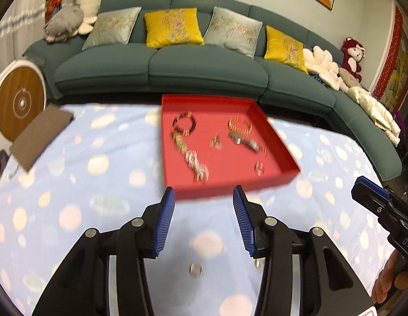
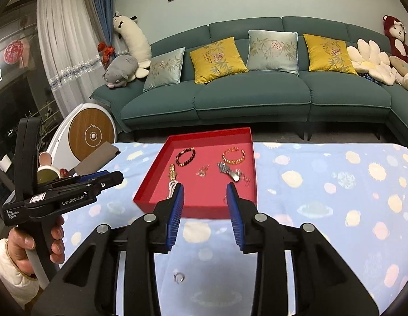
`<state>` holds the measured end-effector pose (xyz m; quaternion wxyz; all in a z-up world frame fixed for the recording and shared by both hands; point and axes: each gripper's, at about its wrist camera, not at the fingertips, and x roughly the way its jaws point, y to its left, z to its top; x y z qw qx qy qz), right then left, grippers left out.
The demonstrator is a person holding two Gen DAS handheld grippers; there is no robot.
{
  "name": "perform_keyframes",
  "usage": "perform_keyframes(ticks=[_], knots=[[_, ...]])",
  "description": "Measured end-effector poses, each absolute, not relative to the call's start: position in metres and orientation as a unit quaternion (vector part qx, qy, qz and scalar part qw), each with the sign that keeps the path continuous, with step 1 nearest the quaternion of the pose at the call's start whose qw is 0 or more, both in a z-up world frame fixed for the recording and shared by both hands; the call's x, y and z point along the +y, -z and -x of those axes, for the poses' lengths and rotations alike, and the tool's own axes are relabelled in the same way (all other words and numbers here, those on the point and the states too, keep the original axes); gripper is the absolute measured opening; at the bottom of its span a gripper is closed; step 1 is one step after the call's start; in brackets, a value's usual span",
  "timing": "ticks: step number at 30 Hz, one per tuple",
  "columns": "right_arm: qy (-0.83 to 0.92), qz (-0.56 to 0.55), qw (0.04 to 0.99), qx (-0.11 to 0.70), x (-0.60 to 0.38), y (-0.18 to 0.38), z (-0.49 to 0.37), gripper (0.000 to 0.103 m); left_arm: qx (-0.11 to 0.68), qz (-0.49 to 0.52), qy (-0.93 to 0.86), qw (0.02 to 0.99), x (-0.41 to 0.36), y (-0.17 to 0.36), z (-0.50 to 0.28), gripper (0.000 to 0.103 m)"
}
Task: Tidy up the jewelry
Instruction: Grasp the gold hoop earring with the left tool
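both left tongs (image 1: 204, 197) and right tongs (image 2: 205, 193) part-open, empty, before red tray (image 2: 148, 184)

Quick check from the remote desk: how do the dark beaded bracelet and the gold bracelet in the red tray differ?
The dark red-brown beaded bracelet is a closed ring of round beads; the gold bracelet looks like an open cuff with a gap on its near side. The beaded one lies in the shallow red tray's far left part, the gold one in its far right part. Both lie flat on the tray floor, similar in size, untouched by either gripper.
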<state>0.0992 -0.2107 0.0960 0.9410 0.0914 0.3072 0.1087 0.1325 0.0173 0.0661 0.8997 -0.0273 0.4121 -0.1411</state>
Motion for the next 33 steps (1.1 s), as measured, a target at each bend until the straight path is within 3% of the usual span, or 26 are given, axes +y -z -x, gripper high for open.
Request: perform_keyframes(ticks=[5,12,16,23,26,29,33], knots=[[-0.116,-0.082,0.923,0.357,-0.189,-0.055,-0.069,0.033,0.471,0.029,0.108,0.875,0.023,-0.012,-0.108,0.048],[-0.122,-0.008,0.904,0.410,-0.151,0.009,-0.070,0.033,0.484,-0.003,0.094,0.870,0.018,0.034,-0.102,0.049],[-0.134,0.008,0.898,0.418,-0.136,0.024,-0.076,0.033,0.471,-0.011,0.085,0.878,0.018,0.037,-0.104,0.056],[-0.137,0.018,0.892,0.430,-0.124,0.043,-0.085,0.032,0.460,-0.030,0.085,0.884,0.012,0.039,-0.104,0.056],[-0.139,0.029,0.892,0.430,-0.117,0.047,-0.085,0.027,0.456,-0.037,0.089,0.885,0.009,0.040,-0.103,0.055],[-0.144,0.037,0.891,0.429,-0.114,0.047,-0.084,0.017,0.454,-0.036,0.092,0.885,0.010,0.039,-0.103,0.043],[-0.145,0.032,0.890,0.430,-0.115,0.046,-0.085,0.016,0.458,-0.019,0.104,0.883,0.014,0.037,-0.104,0.015]])
